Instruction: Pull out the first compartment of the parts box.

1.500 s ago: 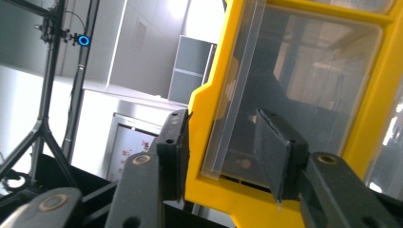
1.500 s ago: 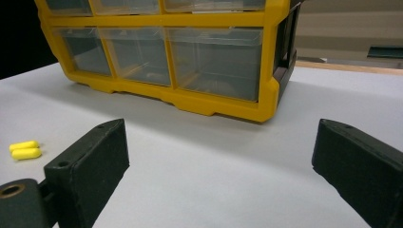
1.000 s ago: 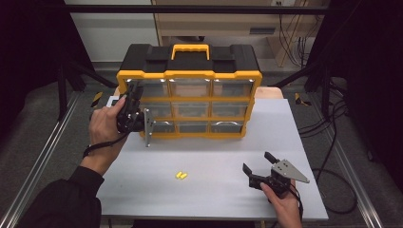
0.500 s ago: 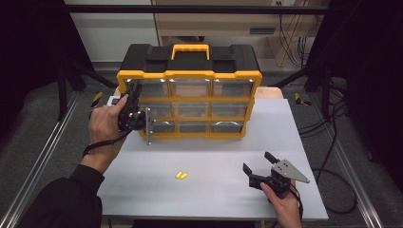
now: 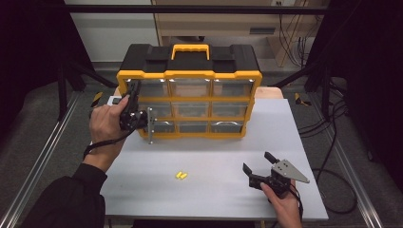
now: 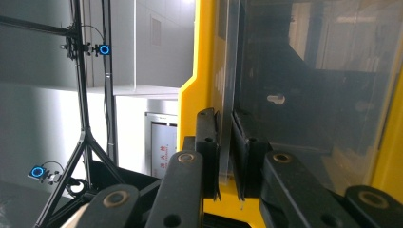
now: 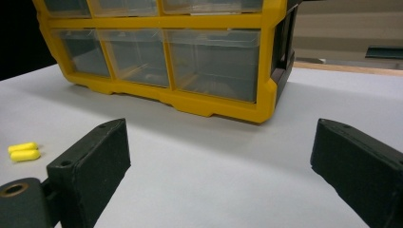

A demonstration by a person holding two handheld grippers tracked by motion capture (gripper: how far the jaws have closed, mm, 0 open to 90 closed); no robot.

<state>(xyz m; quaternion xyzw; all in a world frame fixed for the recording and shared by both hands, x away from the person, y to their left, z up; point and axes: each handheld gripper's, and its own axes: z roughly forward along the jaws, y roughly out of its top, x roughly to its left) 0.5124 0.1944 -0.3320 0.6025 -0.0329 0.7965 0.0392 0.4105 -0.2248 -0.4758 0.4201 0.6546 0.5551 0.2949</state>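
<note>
High view: we see a yellow and black plastic drawer organiser (image 5: 190,95) with clear drawers standing at the back of a grey table (image 5: 285,123). Our left gripper (image 5: 135,118) is at its lower left corner; in the left gripper view its jaws have just been closing and now clamp the thin front lip of a clear plastic drawer (image 6: 304,85). Our right gripper (image 5: 259,168) rests near the table's front right, jaws wide apart with nothing between them. Two small yellow capsule-shaped pieces (image 5: 181,175) lie side by side near the table's front centre.
</note>
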